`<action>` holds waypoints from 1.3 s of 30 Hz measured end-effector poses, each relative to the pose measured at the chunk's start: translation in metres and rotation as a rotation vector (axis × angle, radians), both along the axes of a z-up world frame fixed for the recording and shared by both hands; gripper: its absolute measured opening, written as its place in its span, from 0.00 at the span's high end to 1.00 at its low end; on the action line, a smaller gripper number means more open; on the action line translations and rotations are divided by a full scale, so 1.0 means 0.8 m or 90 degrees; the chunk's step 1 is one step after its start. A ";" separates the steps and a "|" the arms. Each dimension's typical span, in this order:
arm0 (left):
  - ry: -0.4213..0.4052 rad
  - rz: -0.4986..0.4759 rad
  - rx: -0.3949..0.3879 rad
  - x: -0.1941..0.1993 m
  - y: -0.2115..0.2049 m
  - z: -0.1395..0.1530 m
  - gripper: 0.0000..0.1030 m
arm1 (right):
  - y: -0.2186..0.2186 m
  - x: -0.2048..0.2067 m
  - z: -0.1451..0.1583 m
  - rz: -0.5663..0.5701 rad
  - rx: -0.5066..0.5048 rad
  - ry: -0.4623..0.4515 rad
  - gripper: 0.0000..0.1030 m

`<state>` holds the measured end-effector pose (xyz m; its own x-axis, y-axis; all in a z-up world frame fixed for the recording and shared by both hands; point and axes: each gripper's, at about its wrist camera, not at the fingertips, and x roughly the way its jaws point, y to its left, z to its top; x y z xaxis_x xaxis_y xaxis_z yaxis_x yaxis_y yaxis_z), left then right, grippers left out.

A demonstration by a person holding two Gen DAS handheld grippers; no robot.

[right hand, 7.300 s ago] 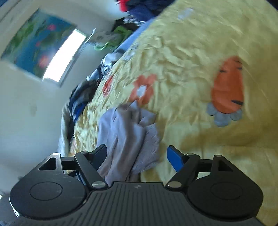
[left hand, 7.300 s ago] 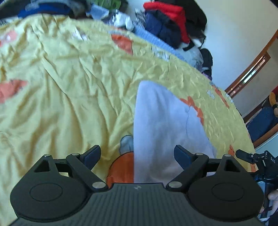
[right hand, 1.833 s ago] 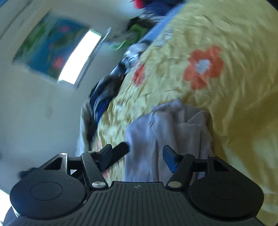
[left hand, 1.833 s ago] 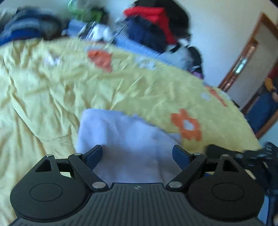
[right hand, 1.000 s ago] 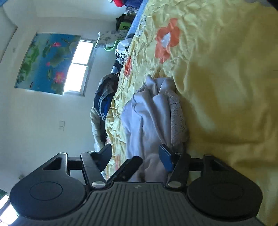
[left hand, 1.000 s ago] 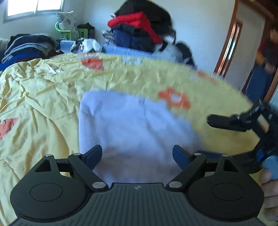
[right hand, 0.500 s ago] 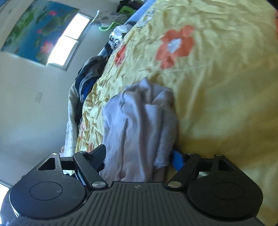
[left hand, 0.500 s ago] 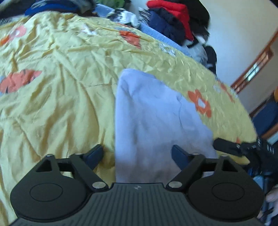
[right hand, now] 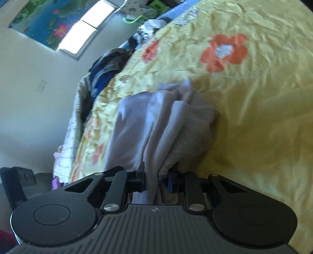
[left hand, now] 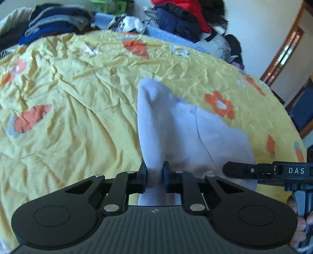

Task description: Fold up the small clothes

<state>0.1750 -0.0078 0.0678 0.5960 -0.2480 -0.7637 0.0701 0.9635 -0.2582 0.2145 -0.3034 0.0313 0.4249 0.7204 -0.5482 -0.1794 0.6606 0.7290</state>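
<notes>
Item: one small pale lilac garment (left hand: pixel 176 129), lying on a crumpled yellow bedsheet (left hand: pixel 78 121) printed with orange flowers and carrots, near the bed's near edge. Left gripper (left hand: pixel 154 175): jaws closing, already pinched narrow on a raised ridge of the cloth, which tents up from the sheet toward the tool. Right gripper (right hand: pixel 156 181): jaws likewise closing, a bunched, lace-trimmed edge of the same garment (right hand: pixel 156 125) caught between them; seen from the left wrist, one black finger of it (left hand: pixel 254 171) lies across the garment's near right corner. Step in hand, as I judge it: seizing two edge points to lift and fold. To do it well, both grips ought to take a single layer's hem, not a wad (the right one looks to hold several folds), and rise together so the cloth hangs flat. Containers: none seen holding anything; only loose heaps of clothing (left hand: pixel 182 17) along the far side of the bed, and a green object there, too blurred to name.
</notes>
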 end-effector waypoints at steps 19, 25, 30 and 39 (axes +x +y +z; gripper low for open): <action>-0.229 0.110 0.166 -0.217 -0.025 0.003 0.22 | -0.026 -0.205 0.016 -0.131 -0.208 -0.171 0.42; -0.175 0.074 0.184 -0.251 -0.051 -0.042 0.22 | 0.009 -0.253 -0.014 -0.094 -0.325 -0.164 0.34; -0.156 0.061 0.200 -0.261 -0.060 -0.062 0.22 | 0.031 -0.274 -0.017 -0.116 -0.361 -0.188 0.22; -0.141 0.098 0.180 -0.267 -0.057 -0.082 0.18 | 0.056 -0.278 -0.027 -0.134 -0.400 -0.195 0.09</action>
